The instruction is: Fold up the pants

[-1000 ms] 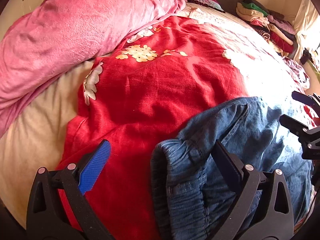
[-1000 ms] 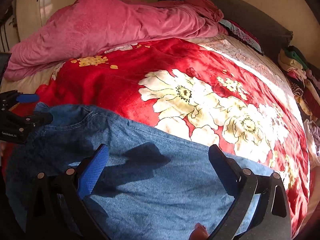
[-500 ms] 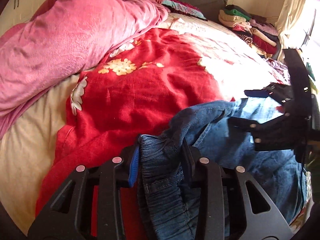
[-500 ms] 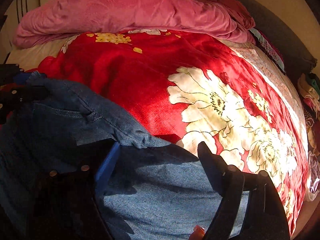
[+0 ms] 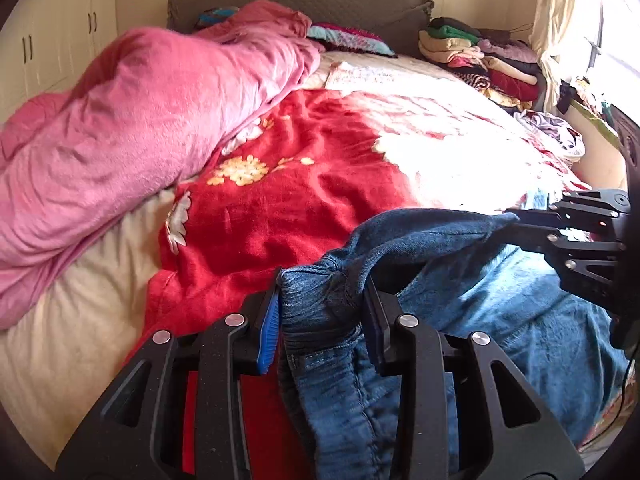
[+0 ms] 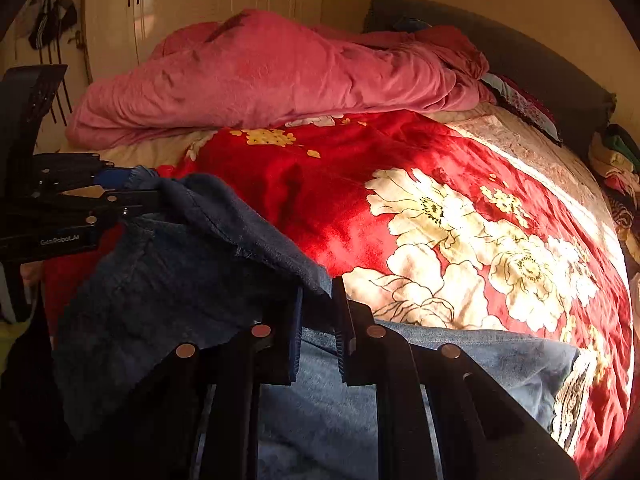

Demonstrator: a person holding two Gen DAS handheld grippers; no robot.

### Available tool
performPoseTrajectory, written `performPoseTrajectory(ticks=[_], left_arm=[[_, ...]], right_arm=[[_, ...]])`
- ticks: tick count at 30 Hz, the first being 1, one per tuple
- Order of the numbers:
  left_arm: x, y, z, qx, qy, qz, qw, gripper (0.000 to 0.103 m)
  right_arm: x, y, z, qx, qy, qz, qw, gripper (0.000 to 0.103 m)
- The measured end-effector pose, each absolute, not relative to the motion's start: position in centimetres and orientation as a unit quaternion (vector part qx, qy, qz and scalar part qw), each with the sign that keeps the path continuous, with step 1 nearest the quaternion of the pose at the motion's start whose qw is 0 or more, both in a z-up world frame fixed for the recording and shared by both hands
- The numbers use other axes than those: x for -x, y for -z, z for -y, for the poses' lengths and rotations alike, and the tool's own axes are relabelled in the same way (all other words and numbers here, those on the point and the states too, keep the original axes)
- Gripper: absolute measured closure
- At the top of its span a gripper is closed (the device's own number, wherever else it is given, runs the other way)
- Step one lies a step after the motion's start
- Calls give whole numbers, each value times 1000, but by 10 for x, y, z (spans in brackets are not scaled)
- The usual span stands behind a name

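Blue denim pants (image 5: pixel 500 320) lie on the red flowered blanket (image 5: pixel 280 208) at the near edge of the bed. My left gripper (image 5: pixel 320 300) is shut on the elastic waistband and holds it lifted off the blanket. My right gripper (image 6: pixel 318 312) is shut on the upper edge of the pants (image 6: pixel 180 280), also raised. The edge of the pants hangs stretched between the two grippers. The right gripper also shows in the left wrist view (image 5: pixel 524 218), and the left gripper shows in the right wrist view (image 6: pixel 136 190).
A bunched pink duvet (image 5: pixel 140 128) lies along the left and far side of the bed. A pile of folded clothes (image 5: pixel 480 60) sits at the far right by the grey headboard (image 5: pixel 320 4). White wardrobe doors (image 6: pixel 200 8) stand beyond the bed.
Both grippers went from open to shut on the pants, left first, then right. Both have since lifted the top edge off the blanket.
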State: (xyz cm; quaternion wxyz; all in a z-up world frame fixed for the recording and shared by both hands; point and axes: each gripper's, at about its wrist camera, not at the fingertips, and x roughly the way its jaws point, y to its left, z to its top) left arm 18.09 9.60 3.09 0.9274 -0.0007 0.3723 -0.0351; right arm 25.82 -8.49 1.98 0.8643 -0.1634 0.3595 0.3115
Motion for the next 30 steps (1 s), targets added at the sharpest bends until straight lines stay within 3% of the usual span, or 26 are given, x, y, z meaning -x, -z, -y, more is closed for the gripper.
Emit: performPoseTrajectory(ticks=[9, 22, 26, 30], left_arm=[[-99, -42, -82, 5, 70, -357, 931, 73], [-31, -3, -78, -10, 75, -413, 907, 70], [-29, 8, -82, -14, 60, -434, 899, 59], [-17, 2, -93, 1, 57, -434, 899, 56]], right_arm=[[-141, -41, 117, 106, -315, -357, 873, 93], [-55, 7, 101, 132, -332, -421, 834, 93], [-51, 13, 100, 139, -337, -424, 829, 92], [-51, 25, 95, 140, -347, -437, 818, 92]])
